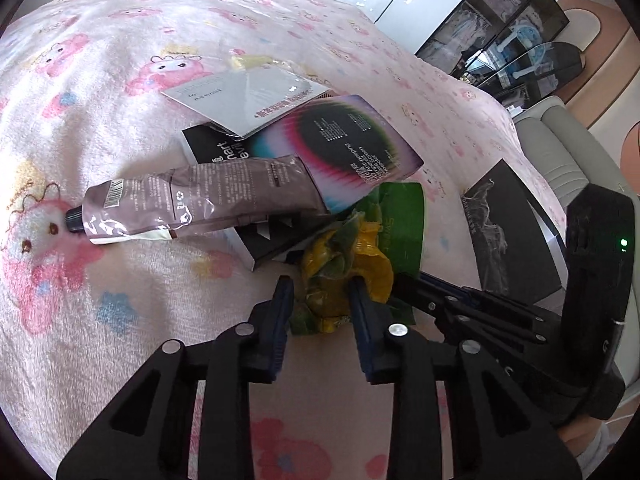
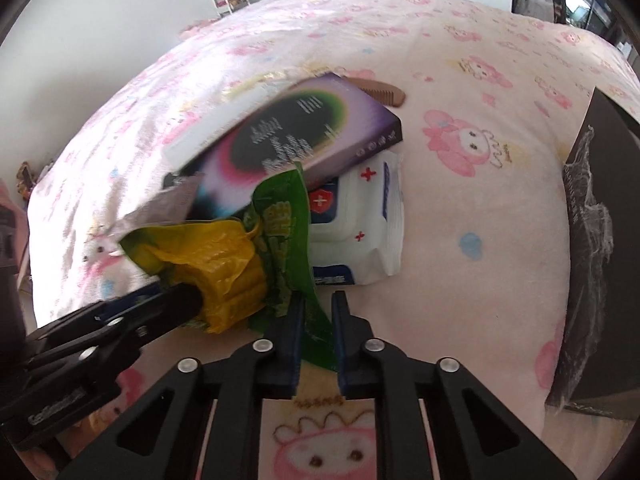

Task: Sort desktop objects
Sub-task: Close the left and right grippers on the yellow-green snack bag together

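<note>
A crumpled green and yellow snack bag (image 1: pixel 344 264) lies at the near edge of a heap of objects on a pink blanket (image 1: pixel 100 80). My left gripper (image 1: pixel 320 284) is shut on its yellow crumpled end. My right gripper (image 2: pixel 318 304) is shut on the bag's green flap (image 2: pixel 288 232); it shows in the left wrist view (image 1: pixel 404 280) too. The heap holds a mauve tube (image 1: pixel 200 204), a purple box with a dark oval (image 1: pixel 344 148), a white card (image 1: pixel 248 96) and a white wipes pack (image 2: pixel 360 220).
A black box in plastic wrap (image 1: pixel 508 232) lies at the right, and shows in the right wrist view (image 2: pixel 600 240) too. A brown comb (image 2: pixel 384 88) lies behind the purple box. A grey chair (image 1: pixel 560 148) stands past the blanket's right edge.
</note>
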Demonstrator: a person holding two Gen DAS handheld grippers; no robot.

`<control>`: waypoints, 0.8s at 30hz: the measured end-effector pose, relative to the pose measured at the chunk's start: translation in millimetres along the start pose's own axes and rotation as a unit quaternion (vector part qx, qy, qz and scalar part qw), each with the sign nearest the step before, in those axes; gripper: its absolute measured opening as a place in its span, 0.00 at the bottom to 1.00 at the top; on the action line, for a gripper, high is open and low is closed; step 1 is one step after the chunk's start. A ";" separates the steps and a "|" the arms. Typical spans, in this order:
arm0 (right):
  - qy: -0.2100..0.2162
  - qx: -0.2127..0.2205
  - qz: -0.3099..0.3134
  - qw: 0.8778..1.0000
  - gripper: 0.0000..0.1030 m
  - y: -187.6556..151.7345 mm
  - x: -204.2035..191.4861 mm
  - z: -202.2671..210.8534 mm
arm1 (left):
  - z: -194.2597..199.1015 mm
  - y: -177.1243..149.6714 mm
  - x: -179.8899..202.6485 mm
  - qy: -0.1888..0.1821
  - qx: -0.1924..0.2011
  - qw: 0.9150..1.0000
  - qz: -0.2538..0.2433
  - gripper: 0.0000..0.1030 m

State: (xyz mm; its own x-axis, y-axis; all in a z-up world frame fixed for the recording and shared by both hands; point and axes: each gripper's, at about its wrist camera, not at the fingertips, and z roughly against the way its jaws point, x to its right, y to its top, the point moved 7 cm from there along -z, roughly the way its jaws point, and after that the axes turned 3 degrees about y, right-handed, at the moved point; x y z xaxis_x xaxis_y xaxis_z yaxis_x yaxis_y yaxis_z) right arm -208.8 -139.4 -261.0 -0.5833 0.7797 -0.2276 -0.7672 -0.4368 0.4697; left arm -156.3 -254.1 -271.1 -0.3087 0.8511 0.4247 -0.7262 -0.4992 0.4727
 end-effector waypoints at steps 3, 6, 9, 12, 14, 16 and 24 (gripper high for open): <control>0.014 0.016 0.003 1.000 0.04 1.5 -11.2 17.1 | 5.8 -1.7 -0.2 0.004 0.003 1.000 0.002 0.18; 0.017 0.030 0.010 0.999 0.02 5.1 -18.1 30.0 | 9.4 -1.5 -8.7 0.010 0.006 1.000 0.017 0.16; 0.019 0.034 0.013 0.999 0.02 7.7 -21.2 34.0 | 7.9 -1.6 -15.4 0.011 0.005 1.000 0.025 0.17; 0.006 0.019 0.008 1.000 0.03 4.8 -14.2 20.7 | 4.3 -3.1 -17.1 -0.008 -0.001 0.999 0.036 0.35; -0.001 0.011 -0.002 1.000 0.05 2.4 -7.0 11.0 | 2.8 -3.8 -14.9 -0.022 0.000 0.999 0.034 0.45; -0.007 -0.004 -0.003 1.000 0.17 -0.8 -0.3 0.8 | -0.6 -4.4 -12.7 -0.025 0.001 0.999 0.029 0.49; 0.062 -0.021 -0.011 0.998 0.04 0.8 -11.9 -20.6 | -8.3 -4.4 -5.6 -0.046 0.004 0.999 0.024 0.36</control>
State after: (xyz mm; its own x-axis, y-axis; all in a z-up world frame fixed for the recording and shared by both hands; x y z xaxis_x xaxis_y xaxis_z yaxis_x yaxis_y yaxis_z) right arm -207.9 -158.3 -275.5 -0.5923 0.7293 -0.3424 -0.7894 -0.4405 0.4275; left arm -156.4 -255.3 -282.0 -0.2858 0.8076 0.5158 -0.7072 -0.5410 0.4551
